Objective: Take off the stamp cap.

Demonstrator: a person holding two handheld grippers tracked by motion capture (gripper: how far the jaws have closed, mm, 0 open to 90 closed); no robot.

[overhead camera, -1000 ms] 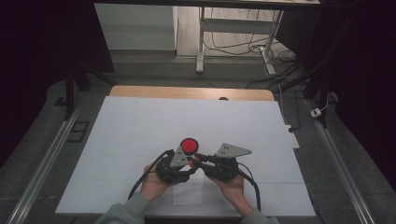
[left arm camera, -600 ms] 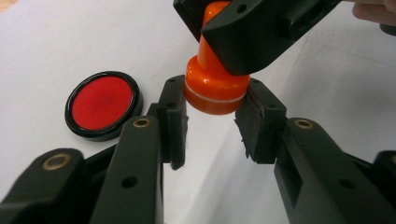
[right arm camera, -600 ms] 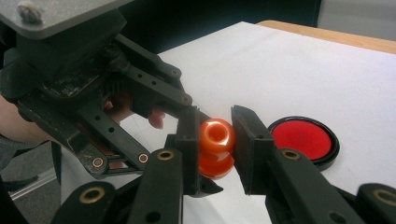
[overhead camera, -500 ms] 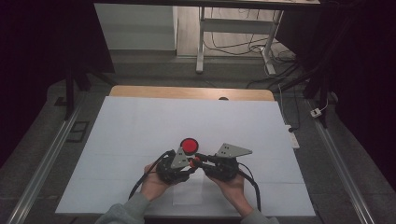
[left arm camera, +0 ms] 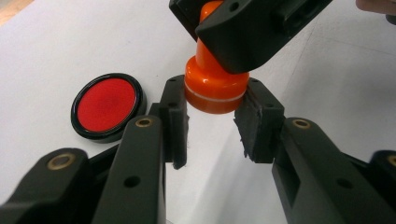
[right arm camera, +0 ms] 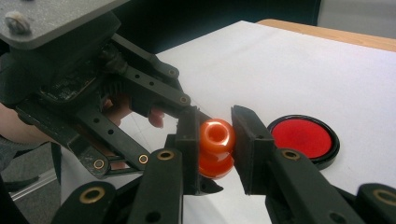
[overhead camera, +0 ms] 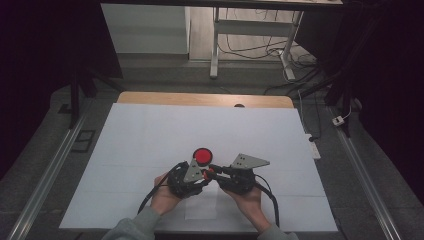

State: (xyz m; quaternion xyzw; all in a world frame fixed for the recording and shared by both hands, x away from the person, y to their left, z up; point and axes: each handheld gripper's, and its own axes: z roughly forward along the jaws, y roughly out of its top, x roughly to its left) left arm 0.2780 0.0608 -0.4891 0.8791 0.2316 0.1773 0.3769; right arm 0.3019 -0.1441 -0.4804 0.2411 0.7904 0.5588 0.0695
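Two grippers meet at one small orange knob (left arm camera: 215, 84). It is clamped at its narrow neck by the right gripper (right arm camera: 215, 140). The left gripper (left arm camera: 212, 119) is held partly open, pads flanking the knob's wide base, contact unclear. For a clean handover, the left should be closed squarely before release. A red disc (left arm camera: 106, 104) lies just beside the left gripper's left jaw.

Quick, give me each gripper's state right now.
Left gripper: open, jaws either side of the orange piece's wide end.
Right gripper: shut on the orange piece.
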